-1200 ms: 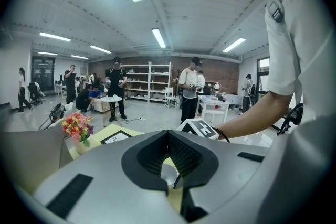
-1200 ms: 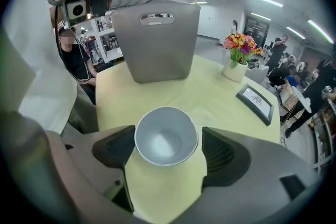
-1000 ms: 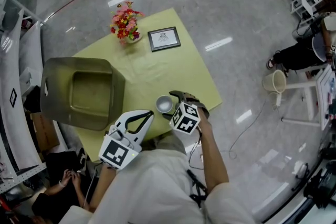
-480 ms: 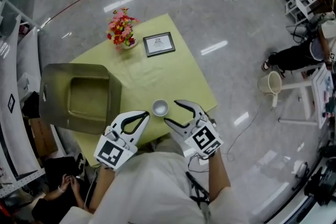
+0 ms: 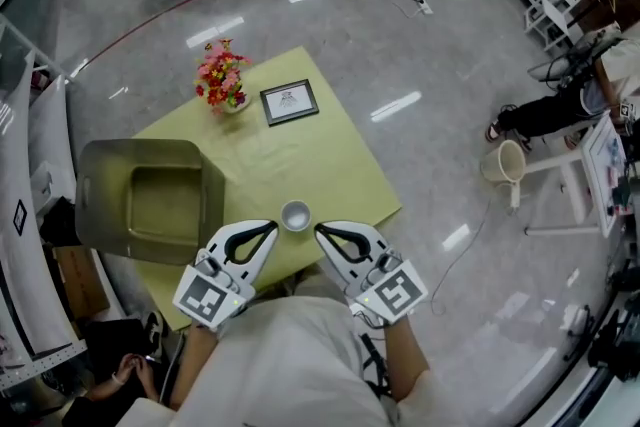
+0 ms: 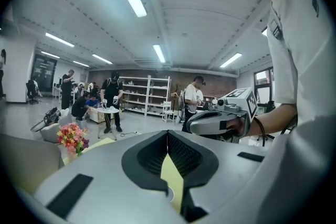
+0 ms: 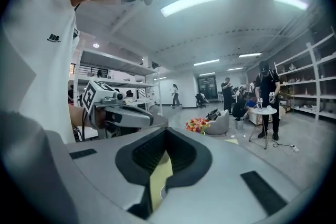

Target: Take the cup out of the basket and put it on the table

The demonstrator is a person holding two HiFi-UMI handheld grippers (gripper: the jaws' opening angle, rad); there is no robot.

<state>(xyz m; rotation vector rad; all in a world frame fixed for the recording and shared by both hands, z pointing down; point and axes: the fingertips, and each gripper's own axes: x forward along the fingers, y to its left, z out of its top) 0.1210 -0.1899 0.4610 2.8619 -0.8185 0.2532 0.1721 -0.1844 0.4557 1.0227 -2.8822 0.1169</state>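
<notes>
Head view
- cup (image 5: 295,215): upright on the table (image 5: 330,165), near its front edge and out of the basket (image 5: 100,205). The placing looks done.
- basket: empty, at the table's left edge, well apart from the cup.
- left gripper (image 5: 271,228): tips just left of the cup, not touching it.
- right gripper (image 5: 320,231): tips just right of the cup, also clear of it. Both are held close to the person's body, which reads as a parked pose with the work over.
- flowers (image 5: 222,75), frame (image 5: 289,102): at the far corner, out of the way.

Left gripper view
- jaws: clenched tip to tip with nothing between them. Only a strip of table shows through the gap below the tips.
- aim: roughly level across the room, with the flowers low at left.

Right gripper view
- jaws: have just been closing and now meet, gripping nothing. The cup has been let go and is not carried.
- aim: level, with the left gripper alongside at left.
</notes>
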